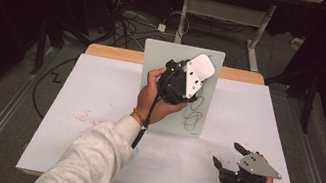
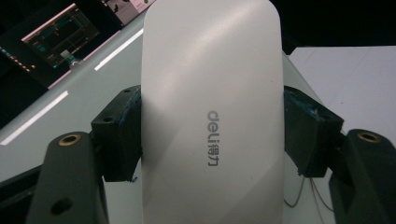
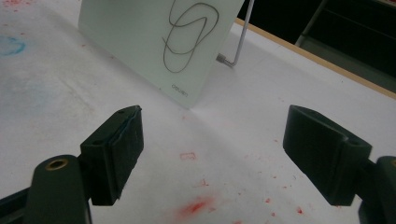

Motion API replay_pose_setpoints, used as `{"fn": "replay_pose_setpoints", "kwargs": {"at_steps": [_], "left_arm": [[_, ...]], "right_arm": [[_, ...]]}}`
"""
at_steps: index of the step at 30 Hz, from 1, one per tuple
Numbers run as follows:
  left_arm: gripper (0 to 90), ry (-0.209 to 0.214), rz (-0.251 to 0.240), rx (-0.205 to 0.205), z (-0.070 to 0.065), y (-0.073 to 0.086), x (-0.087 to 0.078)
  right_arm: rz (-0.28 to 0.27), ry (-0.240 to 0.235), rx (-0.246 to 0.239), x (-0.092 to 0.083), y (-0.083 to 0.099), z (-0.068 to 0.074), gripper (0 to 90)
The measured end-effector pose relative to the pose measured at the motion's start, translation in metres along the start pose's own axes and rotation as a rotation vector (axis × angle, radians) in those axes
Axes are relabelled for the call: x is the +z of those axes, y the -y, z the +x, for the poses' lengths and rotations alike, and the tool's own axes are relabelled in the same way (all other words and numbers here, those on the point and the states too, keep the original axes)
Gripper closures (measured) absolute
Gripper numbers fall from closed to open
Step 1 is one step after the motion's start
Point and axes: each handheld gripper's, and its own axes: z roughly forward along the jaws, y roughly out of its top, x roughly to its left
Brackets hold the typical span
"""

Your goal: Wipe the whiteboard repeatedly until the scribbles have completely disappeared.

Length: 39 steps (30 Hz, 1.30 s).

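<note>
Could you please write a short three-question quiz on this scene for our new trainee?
1. True or false: the left gripper is shut on the white eraser.
2. Which best fits the right gripper? A) open, holding nothing B) shut on a pen C) pressing the board
3. What is drawn on the upright whiteboard?

Key:
1. True; both jaws press the eraser's sides.
2. A; it sits low over the table, jaws apart.
3. A looping black scribble.
</note>
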Motion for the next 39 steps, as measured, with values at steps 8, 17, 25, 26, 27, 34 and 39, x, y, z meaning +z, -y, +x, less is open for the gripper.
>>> {"fn": "replay_pose_setpoints", "kwargs": {"at_steps": [8, 17, 25, 26, 27, 34, 39], "left_arm": [[29.0, -0.059, -0.015, 0.057, -0.01, -0.014, 0.01], [29.0, -0.079, -0.003, 0.09, -0.024, -0.01, 0.015], [29.0, -0.073, 0.018, 0.107, -0.058, 0.021, 0.016], [29.0, -0.072, 0.021, 0.114, -0.062, 0.024, 0.016], [29.0, -0.078, 0.023, 0.12, -0.065, 0.027, 0.016], [29.0, -0.089, 0.005, 0.096, -0.06, 0.028, 0.014], [29.0, -0.112, -0.01, 0.084, -0.045, 0.017, 0.013]], "right_arm": [[0.004, -0.002, -0.002, 0.0, 0.0, 0.0, 21.0], [0.008, -0.007, -0.002, 0.0, 0.001, 0.0, 21.0], [0.009, -0.013, -0.009, 0.001, 0.001, 0.001, 20.9], [0.009, -0.016, -0.007, 0.001, 0.001, 0.002, 20.9], [0.011, -0.017, -0.008, 0.001, 0.001, 0.002, 20.9], [0.011, -0.016, -0.007, 0.001, 0.001, 0.002, 20.9], [0.013, -0.018, -0.007, 0.001, 0.002, 0.002, 20.9]]}}
